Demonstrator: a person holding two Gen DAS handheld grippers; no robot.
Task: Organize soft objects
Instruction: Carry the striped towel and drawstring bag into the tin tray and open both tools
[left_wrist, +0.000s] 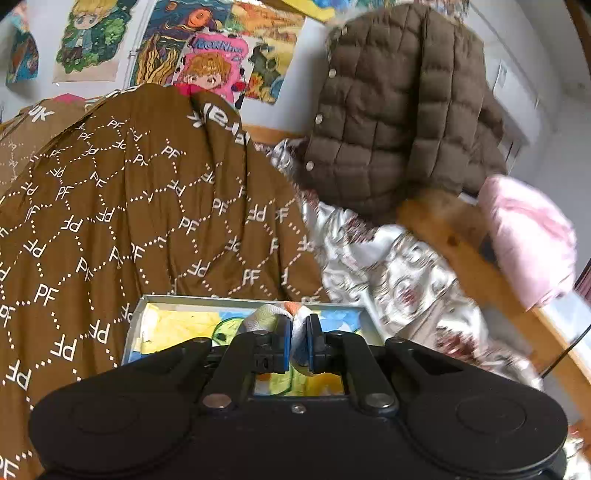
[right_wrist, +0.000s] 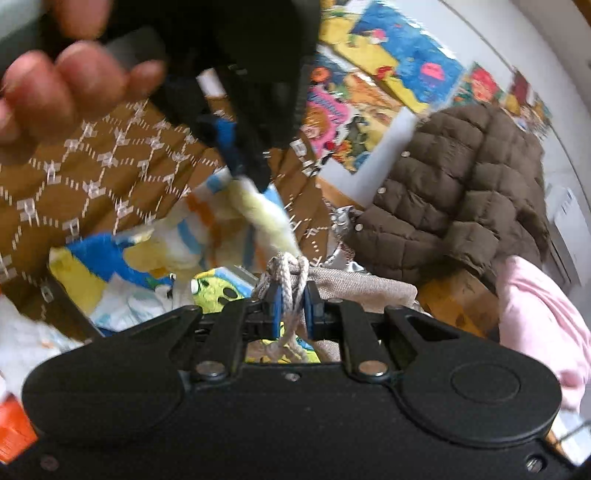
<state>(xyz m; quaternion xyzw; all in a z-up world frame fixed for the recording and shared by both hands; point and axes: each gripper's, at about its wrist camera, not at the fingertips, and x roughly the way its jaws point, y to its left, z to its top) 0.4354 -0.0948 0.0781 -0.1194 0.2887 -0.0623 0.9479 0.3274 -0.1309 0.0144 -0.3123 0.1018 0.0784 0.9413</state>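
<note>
With the left gripper (left_wrist: 298, 341) clenched on a soft toy (right_wrist: 207, 229) and the right gripper (right_wrist: 293, 310) pinching the drawstring (right_wrist: 290, 280) of a bag (right_wrist: 354, 286), packing appears only partly done.

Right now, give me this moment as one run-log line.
left gripper: shut on soft toy | right gripper: shut on drawstring cord of beige bag | under: picture box
</note>
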